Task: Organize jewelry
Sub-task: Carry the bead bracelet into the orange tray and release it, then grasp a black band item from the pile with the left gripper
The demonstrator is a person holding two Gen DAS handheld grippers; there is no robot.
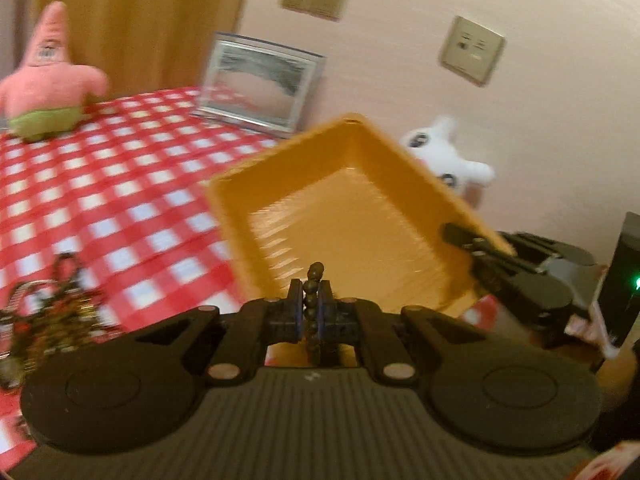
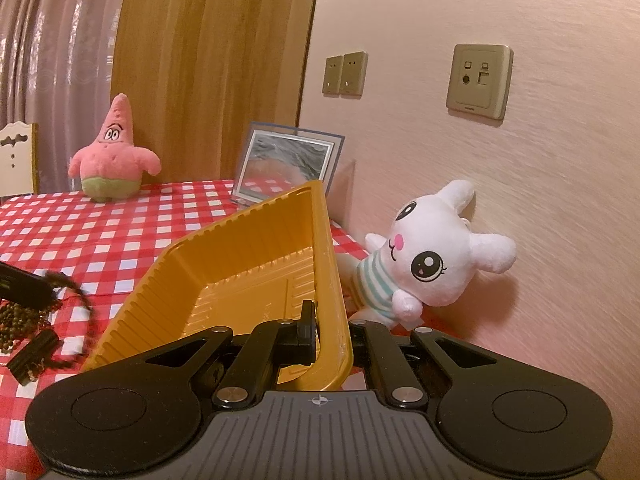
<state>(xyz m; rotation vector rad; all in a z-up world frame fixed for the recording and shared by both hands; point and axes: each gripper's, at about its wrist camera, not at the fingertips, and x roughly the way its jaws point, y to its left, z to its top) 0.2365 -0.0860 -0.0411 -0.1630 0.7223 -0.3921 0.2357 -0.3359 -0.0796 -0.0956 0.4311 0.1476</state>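
My left gripper (image 1: 313,300) is shut on a dark beaded strand (image 1: 313,280), which sticks up between its pads just in front of the yellow ribbed tray (image 1: 344,216). My right gripper (image 2: 325,320) is shut on the tray's near rim (image 2: 334,304) and holds the tray (image 2: 248,264) tilted up off the table. The right gripper also shows in the left wrist view (image 1: 476,246), clamped on the tray's right wall. A heap of beaded jewelry (image 2: 20,320) lies on the tablecloth at the left, blurred in the left wrist view (image 1: 44,312). The tray looks empty.
A red-and-white checked cloth (image 2: 100,236) covers the table. A pink star plush (image 2: 114,156) stands at the back left, a framed picture (image 2: 288,164) at the back, a white bunny plush (image 2: 424,256) against the wall on the right. The left gripper's finger (image 2: 20,286) shows over the jewelry heap.
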